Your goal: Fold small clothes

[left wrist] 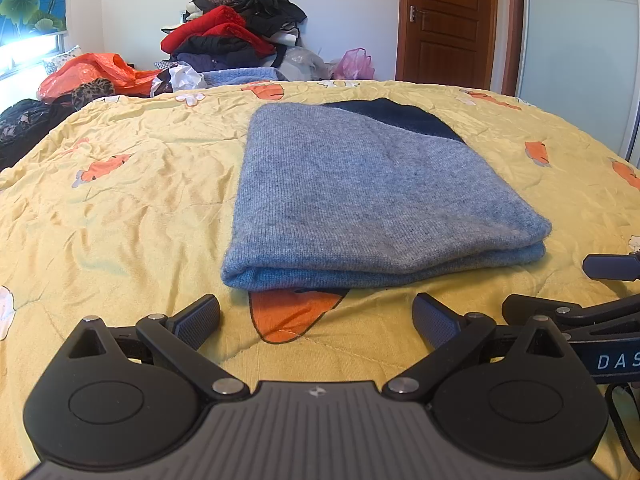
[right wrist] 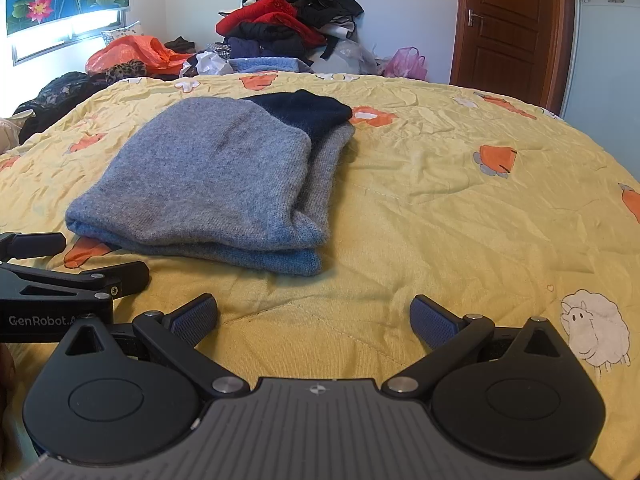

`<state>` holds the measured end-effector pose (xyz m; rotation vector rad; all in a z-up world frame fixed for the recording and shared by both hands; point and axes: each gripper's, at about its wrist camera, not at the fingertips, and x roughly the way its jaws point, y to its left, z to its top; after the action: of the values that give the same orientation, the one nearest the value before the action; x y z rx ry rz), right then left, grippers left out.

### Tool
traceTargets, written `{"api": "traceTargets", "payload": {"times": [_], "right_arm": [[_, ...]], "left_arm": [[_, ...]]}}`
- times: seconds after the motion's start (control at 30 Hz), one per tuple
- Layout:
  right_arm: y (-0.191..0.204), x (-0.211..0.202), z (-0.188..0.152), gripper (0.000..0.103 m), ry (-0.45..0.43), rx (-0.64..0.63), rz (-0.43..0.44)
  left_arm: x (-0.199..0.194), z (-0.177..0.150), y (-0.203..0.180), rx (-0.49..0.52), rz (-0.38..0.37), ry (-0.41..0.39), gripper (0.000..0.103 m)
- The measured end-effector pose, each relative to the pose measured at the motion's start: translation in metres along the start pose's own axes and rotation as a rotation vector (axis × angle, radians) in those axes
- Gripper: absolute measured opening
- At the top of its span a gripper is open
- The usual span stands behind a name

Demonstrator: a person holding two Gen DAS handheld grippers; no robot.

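A grey-blue knitted garment [left wrist: 360,192] lies folded in a flat stack on the yellow bedspread [left wrist: 120,200], with a dark navy part [left wrist: 400,118] showing at its far end. It also shows in the right wrist view [right wrist: 208,184], to the left. My left gripper [left wrist: 316,322] is open and empty, just short of the fold's near edge. My right gripper [right wrist: 314,322] is open and empty, over bare bedspread [right wrist: 440,220] to the right of the garment. The right gripper's fingers [left wrist: 608,266] show at the left view's right edge.
A heap of clothes [left wrist: 236,36] and an orange plastic bag [left wrist: 100,70] lie beyond the bed's far edge. Dark clothes [left wrist: 24,128] lie at the far left. A wooden door [left wrist: 448,20] stands at the back right. A pink bag [right wrist: 404,62] sits by it.
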<state>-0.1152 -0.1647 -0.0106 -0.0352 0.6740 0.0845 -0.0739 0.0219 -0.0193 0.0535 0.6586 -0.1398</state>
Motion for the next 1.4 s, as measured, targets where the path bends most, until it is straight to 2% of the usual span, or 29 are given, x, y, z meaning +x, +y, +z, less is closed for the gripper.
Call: {"api": "traceTargets", "payload": {"times": [1.4], "right_arm": [[0.0028,-0.0006,-0.0005,0.103,0.004,0.01,-0.012]], "left_arm": [[-0.0002,-0.0005,0.0002,-0.001,0.0,-0.001,0.103]]}}
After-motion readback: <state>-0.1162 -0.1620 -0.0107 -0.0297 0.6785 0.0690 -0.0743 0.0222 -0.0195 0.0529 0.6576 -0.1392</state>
